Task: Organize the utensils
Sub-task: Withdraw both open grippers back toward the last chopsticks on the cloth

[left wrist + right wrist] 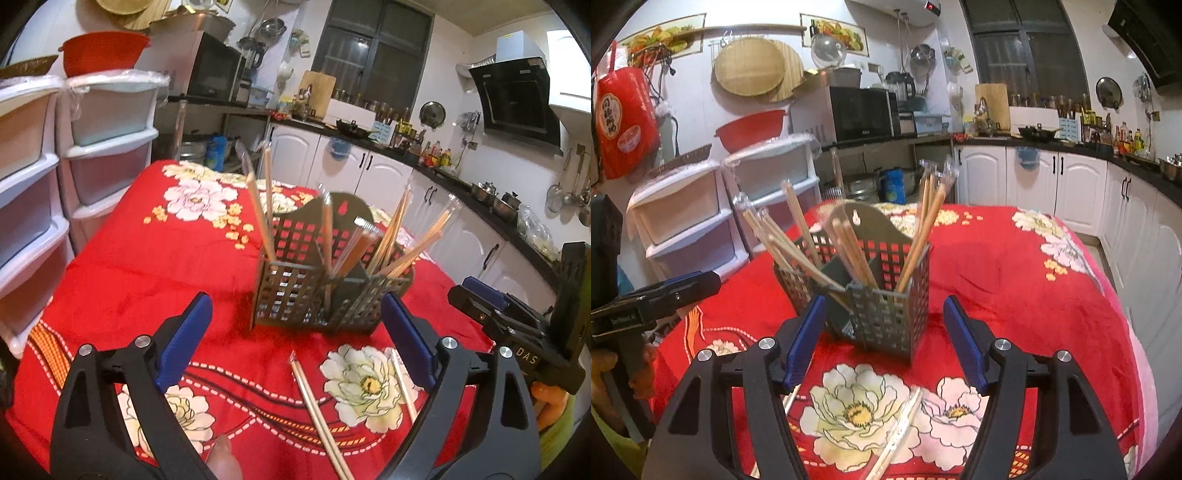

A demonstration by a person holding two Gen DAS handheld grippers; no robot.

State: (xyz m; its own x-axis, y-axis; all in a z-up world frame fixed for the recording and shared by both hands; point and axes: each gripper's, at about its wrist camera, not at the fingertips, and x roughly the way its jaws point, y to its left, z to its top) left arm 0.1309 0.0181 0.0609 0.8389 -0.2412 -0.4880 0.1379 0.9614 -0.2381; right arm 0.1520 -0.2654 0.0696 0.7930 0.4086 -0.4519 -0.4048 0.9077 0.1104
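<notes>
Left gripper (297, 325), black frame with blue pads: jaws spread wide, nothing between them. Right gripper (884, 339), same build: jaws well apart, also empty.

Grey perforated plastic utensil caddy (295, 291) stands upright on the red floral tablecloth (155, 258), just ahead of both grippers. It is divided into compartments, with plastic-sleeved wooden chopsticks (406, 254) standing tilted in several of them, fanning outward.

Loose sleeved chopstick pair (317, 413) lies flat on the cloth, nearer the camera than the caddy, between the left gripper's fingers in that view but not touched. Second thinner stick (404, 387) lies just beside the left gripper's right-hand finger.

Right gripper also shows at the right edge of the left wrist view.
</notes>
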